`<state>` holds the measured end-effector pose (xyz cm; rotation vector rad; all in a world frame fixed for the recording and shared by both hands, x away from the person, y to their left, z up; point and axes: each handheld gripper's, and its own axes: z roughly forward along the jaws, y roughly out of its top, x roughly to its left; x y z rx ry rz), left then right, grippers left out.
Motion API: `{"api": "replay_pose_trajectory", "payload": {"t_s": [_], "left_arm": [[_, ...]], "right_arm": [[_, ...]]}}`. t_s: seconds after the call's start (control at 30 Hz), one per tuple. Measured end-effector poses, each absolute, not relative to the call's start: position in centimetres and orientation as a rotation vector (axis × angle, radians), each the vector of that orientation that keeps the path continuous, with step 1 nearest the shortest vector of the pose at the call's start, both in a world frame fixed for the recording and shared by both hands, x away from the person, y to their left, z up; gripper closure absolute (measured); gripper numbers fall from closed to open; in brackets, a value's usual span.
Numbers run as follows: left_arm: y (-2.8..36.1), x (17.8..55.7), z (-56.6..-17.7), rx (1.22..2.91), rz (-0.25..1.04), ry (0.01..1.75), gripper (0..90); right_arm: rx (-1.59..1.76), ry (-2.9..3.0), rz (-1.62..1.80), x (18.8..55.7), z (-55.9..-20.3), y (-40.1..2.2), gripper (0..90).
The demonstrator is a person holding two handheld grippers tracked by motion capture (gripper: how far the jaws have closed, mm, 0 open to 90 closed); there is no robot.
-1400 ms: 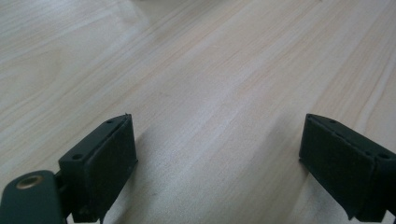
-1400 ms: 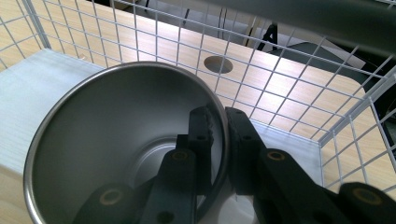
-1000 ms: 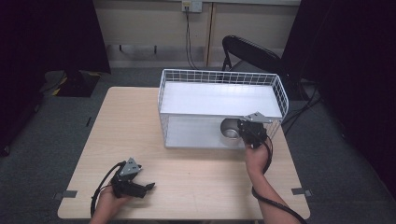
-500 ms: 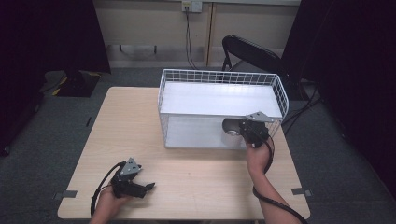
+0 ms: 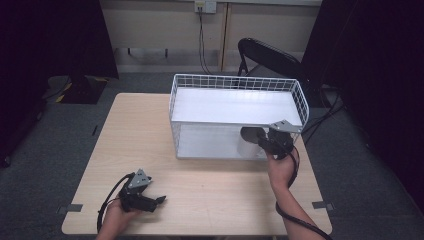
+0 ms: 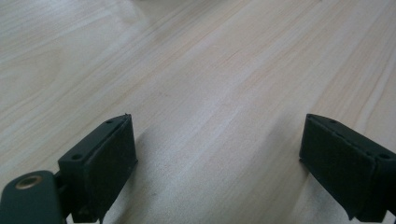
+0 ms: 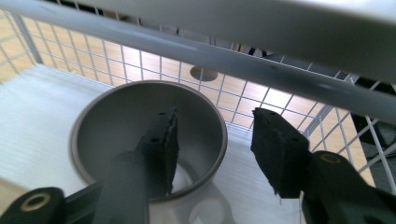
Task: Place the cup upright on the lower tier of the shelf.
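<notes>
A grey metal cup (image 7: pixel 135 116) stands on the lower white shelf of a wire basket (image 5: pixel 235 80), near its front right corner (image 5: pixel 246 146). My right gripper (image 7: pixel 217 116) reaches into that corner (image 5: pixel 261 140). Its jaws have just been opening. One jaw is inside the cup, the other outside, with the cup's wall between them and the pads off it. Resting on the wooden table (image 5: pixel 225 190) at the front left, my left gripper (image 5: pixel 159 201) is open. Bare wood lies between its jaws (image 6: pixel 217 144).
The basket has a white upper shelf (image 5: pixel 235 105) and wire walls (image 7: pixel 116 56) around the cup. A metal bar (image 7: pixel 187 44) crosses just above my right gripper. A black chair (image 5: pixel 270 55) stands behind the table. A cable trails from each gripper.
My right gripper has shifted slightly at the basket's front right corner while the cup stays where it was. The left gripper has not moved.
</notes>
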<state>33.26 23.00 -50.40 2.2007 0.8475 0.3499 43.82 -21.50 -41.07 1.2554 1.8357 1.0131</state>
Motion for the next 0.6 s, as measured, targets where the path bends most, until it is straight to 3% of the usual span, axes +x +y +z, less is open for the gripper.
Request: {"api": "replay_pose_trajectory", "payload": {"t_s": [0.37,0.5,0.6], "left_arm": [[23.0,33.3,-50.4,2.201,0.35,0.847,10.0],[23.0,33.3,-50.4,2.202,0.351,0.847,10.0],[23.0,33.3,-50.4,2.201,0.35,0.847,10.0]], "right_arm": [[1.274,1.911,1.114,40.9,-40.8,-22.2,38.9],[1.264,1.923,1.127,40.0,-41.1,-22.2,39.7],[1.262,1.972,1.128,38.9,-41.9,-22.0,47.7]]}}
